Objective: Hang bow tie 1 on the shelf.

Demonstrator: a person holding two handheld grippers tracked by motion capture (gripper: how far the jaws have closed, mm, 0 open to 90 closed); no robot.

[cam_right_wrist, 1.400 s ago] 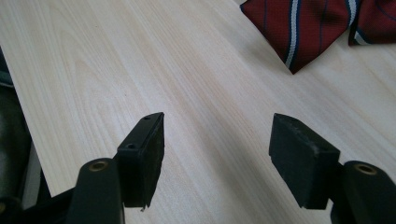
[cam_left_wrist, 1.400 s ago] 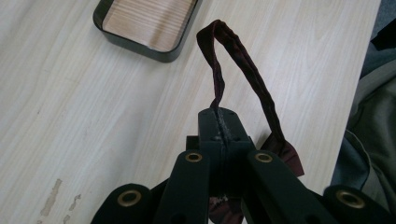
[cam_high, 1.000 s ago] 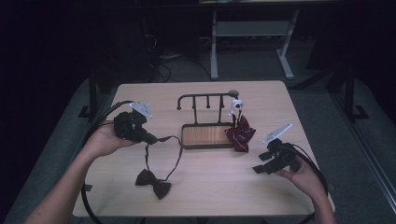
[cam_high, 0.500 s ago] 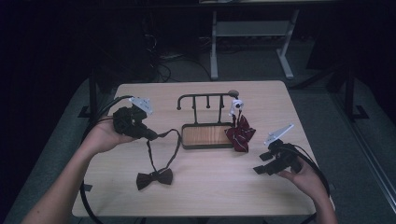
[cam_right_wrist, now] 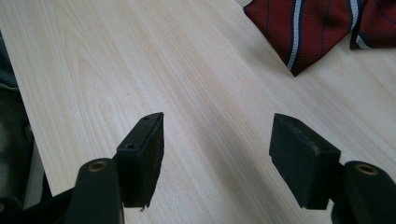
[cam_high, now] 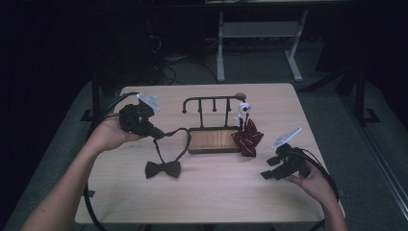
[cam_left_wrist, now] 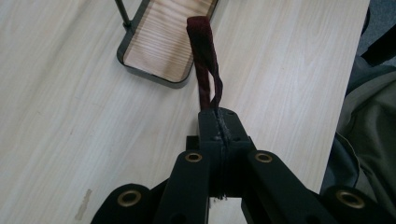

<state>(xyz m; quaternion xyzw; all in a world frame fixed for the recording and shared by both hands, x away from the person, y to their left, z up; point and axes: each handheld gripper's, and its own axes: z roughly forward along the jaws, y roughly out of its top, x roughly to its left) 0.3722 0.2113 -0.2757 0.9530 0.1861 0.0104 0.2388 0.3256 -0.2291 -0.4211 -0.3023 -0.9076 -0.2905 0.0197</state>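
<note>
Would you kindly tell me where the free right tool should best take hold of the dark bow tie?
Probably the strap just above the bow tie, approached from the right side: it rises taut and thin toward the left tool, while the bow lies flat on the table.

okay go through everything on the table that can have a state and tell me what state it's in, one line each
left gripper: shut on the strap
strap: looped, pinched in the jaws
dark bow tie: knotted, dangling on the strap just at the tabletop
striped bow tie: hanging on the rack's right end
rack: upright, other hooks bare
right gripper: open, nothing between the jaws
</note>
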